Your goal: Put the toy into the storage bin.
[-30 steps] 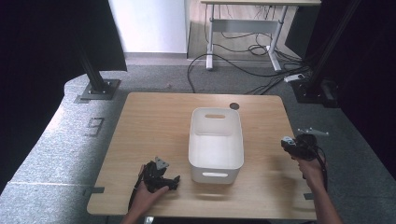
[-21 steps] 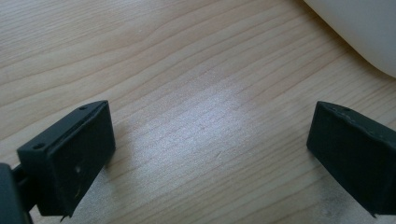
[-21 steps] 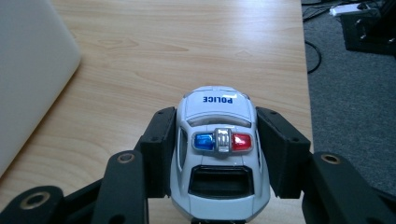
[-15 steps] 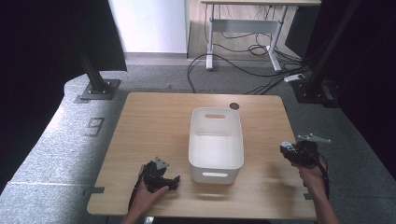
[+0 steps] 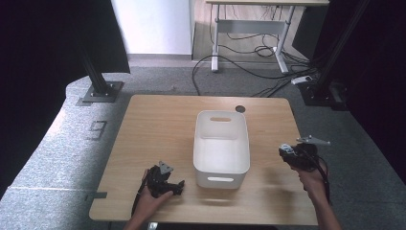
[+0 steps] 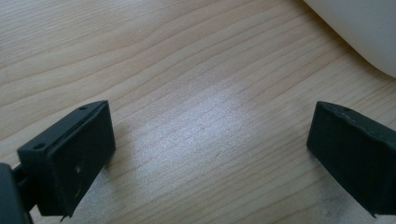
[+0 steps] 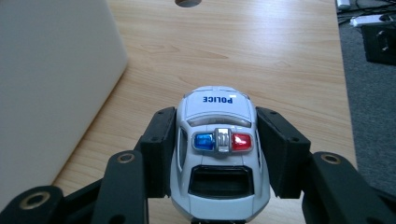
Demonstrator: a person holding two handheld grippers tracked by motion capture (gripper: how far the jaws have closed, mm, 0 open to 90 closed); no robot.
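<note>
My right gripper (image 7: 217, 154) is clamping the toy police car (image 7: 217, 140) above the table (image 5: 163, 124), beside the white bin (image 5: 221, 143); my left gripper (image 6: 210, 154) is resting released. I'm judging pickup done, binning left

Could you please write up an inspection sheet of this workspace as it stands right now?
Surface: wooden table, bare around the bin; dark round hole near its far edge.
Job's things: white police toy car, clamped by its sides; white bin mid-table, nothing seen inside.
Clutter: nothing seen.
Grippers: right gripper beside the bin, shut on the car; left gripper low over the table near the bin's corner, jaws wide apart, holding nothing.
Cables: a cable trails from each gripper; loose black cables on the floor beyond.
Surroundings: grey carpet, black stands, a desk behind.
</note>
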